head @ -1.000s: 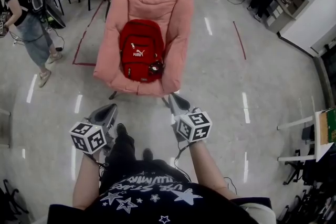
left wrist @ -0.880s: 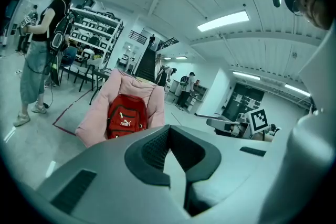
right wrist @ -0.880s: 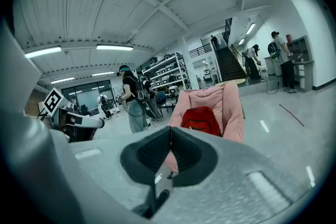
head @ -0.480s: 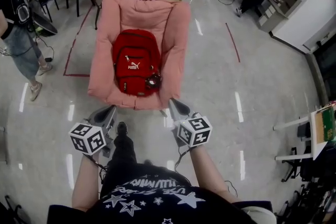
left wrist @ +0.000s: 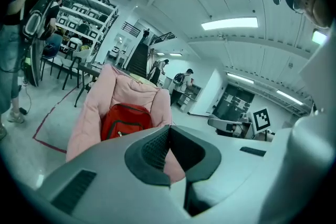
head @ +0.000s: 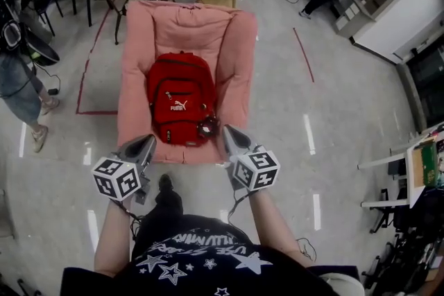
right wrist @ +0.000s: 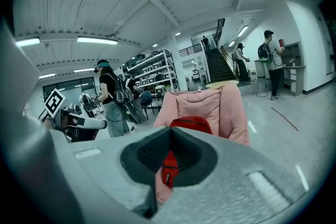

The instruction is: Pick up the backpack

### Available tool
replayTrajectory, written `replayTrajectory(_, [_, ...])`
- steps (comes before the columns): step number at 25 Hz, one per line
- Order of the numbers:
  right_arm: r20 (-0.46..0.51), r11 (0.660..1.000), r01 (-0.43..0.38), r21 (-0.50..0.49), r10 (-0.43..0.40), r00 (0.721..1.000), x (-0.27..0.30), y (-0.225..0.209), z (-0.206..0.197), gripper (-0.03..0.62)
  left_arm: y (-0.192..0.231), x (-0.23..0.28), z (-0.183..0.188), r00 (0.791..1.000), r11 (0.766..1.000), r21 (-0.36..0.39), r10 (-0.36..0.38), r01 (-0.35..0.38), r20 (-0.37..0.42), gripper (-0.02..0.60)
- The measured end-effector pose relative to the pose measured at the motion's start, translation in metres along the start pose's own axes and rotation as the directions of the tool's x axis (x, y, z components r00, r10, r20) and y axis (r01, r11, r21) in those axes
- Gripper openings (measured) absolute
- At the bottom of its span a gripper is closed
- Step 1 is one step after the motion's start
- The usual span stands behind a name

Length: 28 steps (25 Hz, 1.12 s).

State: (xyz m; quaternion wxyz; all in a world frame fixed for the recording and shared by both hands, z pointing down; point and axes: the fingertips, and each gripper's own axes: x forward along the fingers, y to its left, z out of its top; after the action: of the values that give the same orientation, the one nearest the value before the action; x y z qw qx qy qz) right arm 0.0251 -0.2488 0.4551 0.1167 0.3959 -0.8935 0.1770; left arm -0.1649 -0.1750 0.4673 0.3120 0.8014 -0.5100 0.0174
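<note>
Two grippers were held near the front edge of the pink chair [head: 237, 45], the left gripper [head: 148, 143] and the right gripper [head: 229, 130]. Each was observed with its jaws pressed together and nothing pinched between them. The red backpack [head: 179, 99] was laid on the chair seat, against the backrest, beyond both grippers and untouched by them.

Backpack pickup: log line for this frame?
phase: pre-grasp | backpack: on pink chair, untouched | left gripper: shut, empty | right gripper: shut, empty

Pink chair [head: 236, 45] on glossy floor [head: 347, 100], red backpack [head: 179, 99] on seat
</note>
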Motion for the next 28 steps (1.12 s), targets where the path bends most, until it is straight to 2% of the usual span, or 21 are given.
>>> replayTrajectory(5, [-0.007, 0.999, 0.038, 0.01, -0.038, 0.999, 0.046, -0.004, 0.018, 0.0, 0.036, 0.025, 0.026, 0.998, 0.999, 0.019, -0.037, 0.038, -0.04, 0.008])
replayTrajectory(15, [-0.043, 0.989, 0.141, 0.032, -0.14, 0.989, 0.121, -0.017, 0.028, 0.001, 0.108, 0.067, 0.058, 0.99, 0.995, -0.005, -0.095, 0.095, -0.1, 0.008])
replayTrajectory(23, [-0.081, 0.975, 0.222, 0.029, -0.219, 0.972, 0.142, -0.036, 0.02, 0.002, 0.142, 0.103, 0.058, 0.975, 0.989, -0.03, -0.145, 0.142, -0.166, 0.009])
replayTrajectory(28, [-0.106, 0.964, 0.261, 0.046, -0.255, 0.961, 0.159, -0.068, 0.01, 0.002, 0.156, 0.13, 0.049, 0.971, 0.991, -0.039, -0.135, 0.13, -0.198, 0.009])
